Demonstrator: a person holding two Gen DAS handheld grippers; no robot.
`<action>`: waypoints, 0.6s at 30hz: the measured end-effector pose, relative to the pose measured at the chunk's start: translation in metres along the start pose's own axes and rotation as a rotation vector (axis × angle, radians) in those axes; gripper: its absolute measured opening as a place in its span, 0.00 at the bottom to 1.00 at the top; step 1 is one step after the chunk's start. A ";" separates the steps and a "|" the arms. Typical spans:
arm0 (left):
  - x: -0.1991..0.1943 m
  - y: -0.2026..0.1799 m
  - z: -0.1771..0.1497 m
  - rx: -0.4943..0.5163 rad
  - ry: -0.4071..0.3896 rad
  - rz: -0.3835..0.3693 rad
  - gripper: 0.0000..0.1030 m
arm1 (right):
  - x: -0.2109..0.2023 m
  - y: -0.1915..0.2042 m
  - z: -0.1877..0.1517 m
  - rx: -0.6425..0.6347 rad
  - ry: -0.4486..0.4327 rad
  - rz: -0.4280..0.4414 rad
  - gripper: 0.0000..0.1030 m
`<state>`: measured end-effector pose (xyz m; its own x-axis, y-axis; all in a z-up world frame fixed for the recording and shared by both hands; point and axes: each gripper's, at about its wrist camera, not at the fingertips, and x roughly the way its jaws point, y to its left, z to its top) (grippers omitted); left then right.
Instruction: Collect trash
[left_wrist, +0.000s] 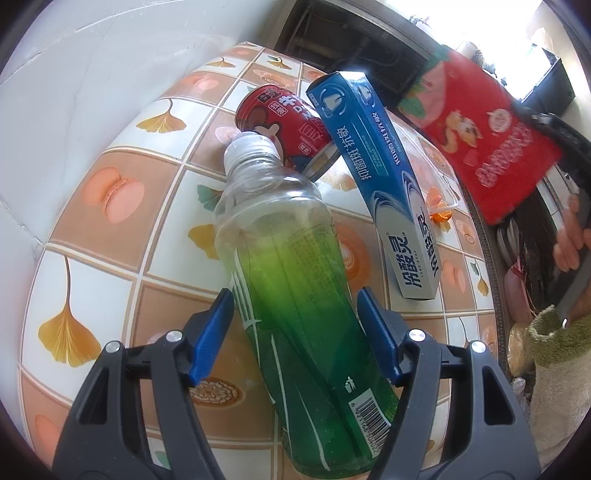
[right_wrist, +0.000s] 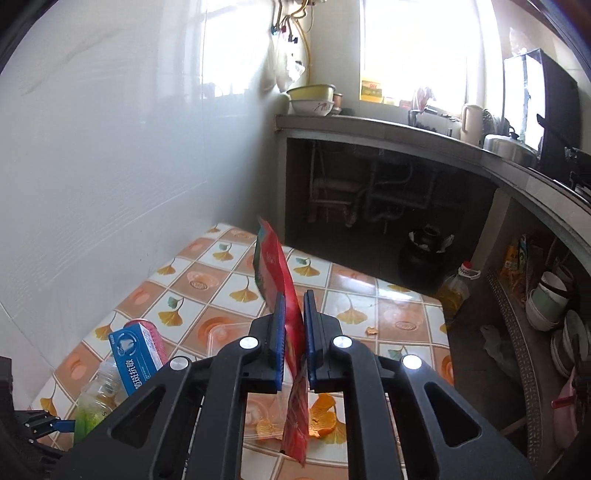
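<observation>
Left wrist view, items on table (left_wrist: 122, 266), covered w/ tiled-print cloth (orange/white squares, ginkgo leaves, macarons), pushed against white wall.
- Green bottle (left_wrist: 295, 295): lying down, clear neck pointing away; sits between blue pads of left gripper (left_wrist: 295, 314), jaws wide, pads beside it but contact can't be told.
- Red can (left_wrist: 284, 125): on its side, touching bottle's cap end.
- Blue toothpaste box (left_wrist: 380, 184): propped on the can, sloping down to the cloth.
- Orange peel (right_wrist: 325, 417) + clear plastic lid (right_wrist: 225, 332): on cloth nr right gripper.
- Red snack packet (right_wrist: 291, 314): lifted off table, pinched edge-on in right gripper (right_wrist: 294, 332), jaws nearly closed on it.

Room, right wrist view: concrete counter (right_wrist: 406, 129) along far wall under bright window, bowls + kettle on top, pipes below; black pot and oil bottle on floor; stacked dishes on shelf at right.
</observation>
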<state>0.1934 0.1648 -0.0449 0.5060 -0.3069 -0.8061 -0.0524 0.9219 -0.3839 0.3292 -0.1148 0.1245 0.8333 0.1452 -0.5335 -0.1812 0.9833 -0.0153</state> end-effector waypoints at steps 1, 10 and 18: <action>0.000 0.000 0.000 -0.001 0.002 -0.001 0.63 | -0.014 -0.007 0.001 0.024 -0.016 0.004 0.03; 0.008 -0.005 -0.004 0.023 0.025 -0.005 0.59 | -0.110 -0.079 -0.067 0.345 0.029 0.109 0.03; 0.012 -0.010 -0.008 0.036 0.035 0.004 0.57 | -0.111 -0.119 -0.224 0.699 0.284 0.048 0.04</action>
<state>0.1930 0.1506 -0.0542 0.4756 -0.3111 -0.8228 -0.0228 0.9307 -0.3651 0.1413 -0.2727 -0.0044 0.6491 0.2488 -0.7188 0.2387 0.8306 0.5031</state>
